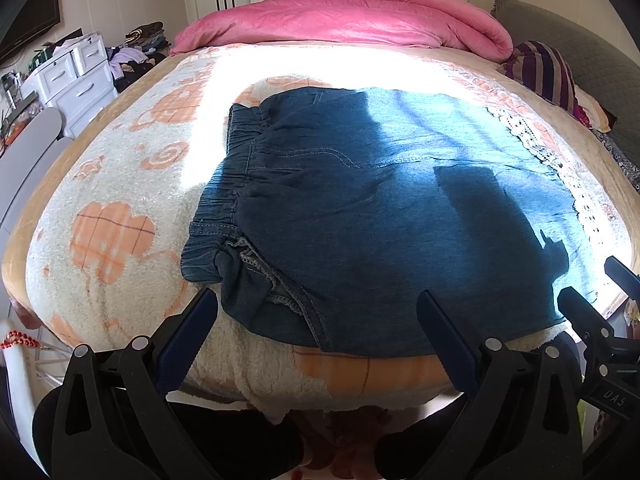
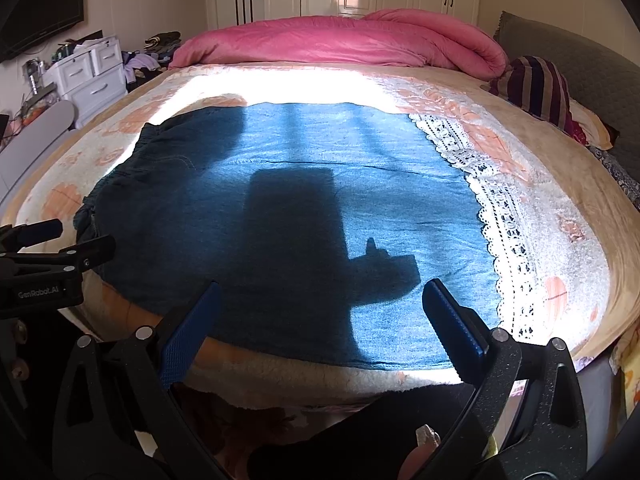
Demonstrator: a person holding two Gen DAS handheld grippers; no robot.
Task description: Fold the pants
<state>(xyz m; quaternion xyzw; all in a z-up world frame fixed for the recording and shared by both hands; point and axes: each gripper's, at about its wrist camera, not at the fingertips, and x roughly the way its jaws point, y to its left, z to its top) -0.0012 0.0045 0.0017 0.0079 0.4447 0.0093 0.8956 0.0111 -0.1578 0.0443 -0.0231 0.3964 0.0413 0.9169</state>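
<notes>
Blue denim pants point(image 1: 360, 208) point(image 2: 288, 216) lie flat on the bed, elastic waistband point(image 1: 228, 184) at the left and white lace hem point(image 2: 496, 216) at the right. My left gripper point(image 1: 318, 308) hovers open over the near edge at the crotch seam, touching nothing. My right gripper point(image 2: 320, 300) is open above the near edge of the legs, nothing between its fingers. The right gripper's fingers point(image 1: 584, 312) show at the right edge of the left wrist view; the left gripper's fingers point(image 2: 88, 252) show at the left edge of the right wrist view.
A fleecy cream and orange blanket point(image 1: 112, 200) covers the bed. A pink duvet point(image 1: 340, 20) is bunched at the far side, a striped pillow point(image 1: 548, 72) at far right. White drawers point(image 1: 76, 76) stand left of the bed. Shadows of the grippers fall on the pants.
</notes>
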